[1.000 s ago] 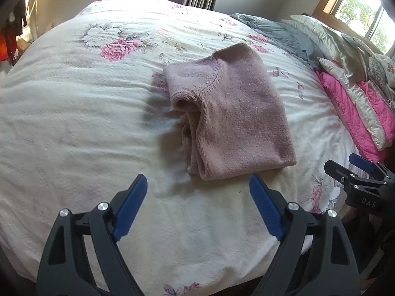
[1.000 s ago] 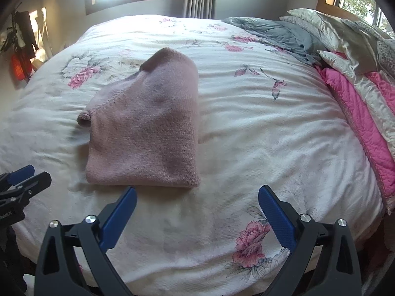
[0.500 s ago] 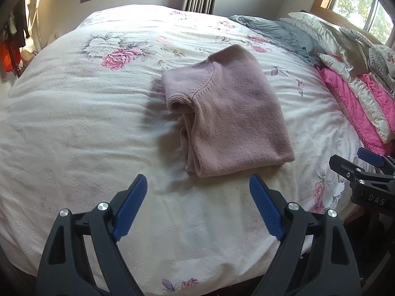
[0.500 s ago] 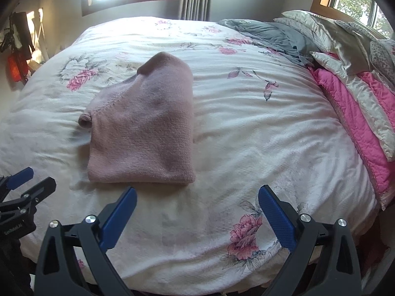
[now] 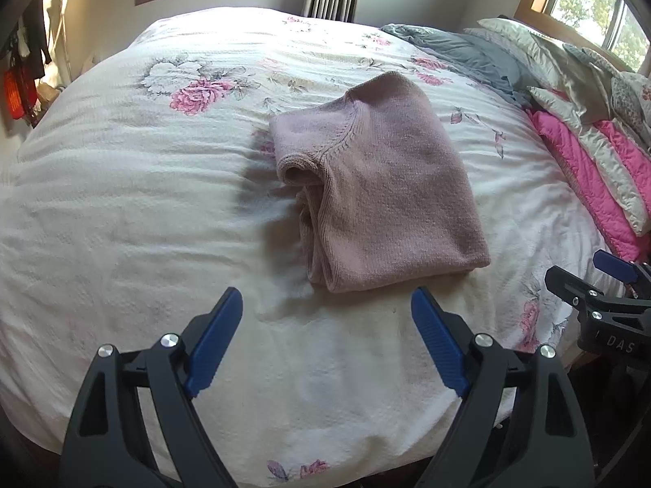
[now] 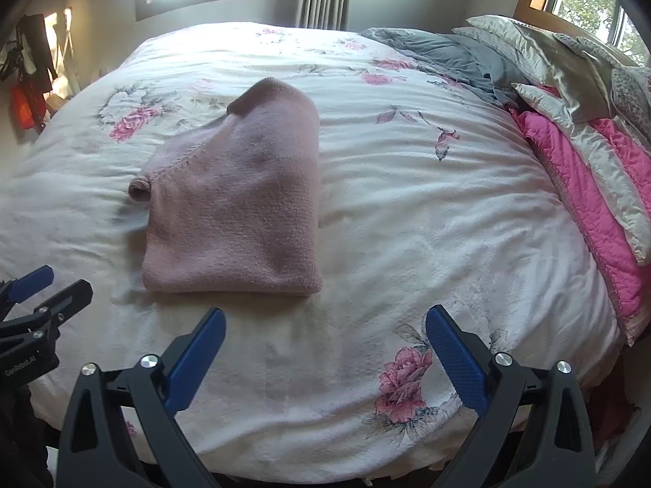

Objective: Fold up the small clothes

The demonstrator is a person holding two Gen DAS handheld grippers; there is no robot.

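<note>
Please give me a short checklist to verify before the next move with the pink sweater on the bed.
1. Left gripper open and empty: ok.
2. Right gripper open and empty: ok.
3. Pink sweater lies folded on the floral bedspread, clear of both grippers: ok.
4. Fold tidy: not ok; a rolled cuff sticks out on the sweater's left side.
5. Layers underneath aligned: cannot tell, they are hidden.
6. Sweater clear of the pink quilt and pillows: ok.

Bare bedspread (image 5: pixel 122 211) lies open around the folded sweater (image 5: pixel 390 187); pillows (image 6: pixel 569 65) crowd the right.
</note>
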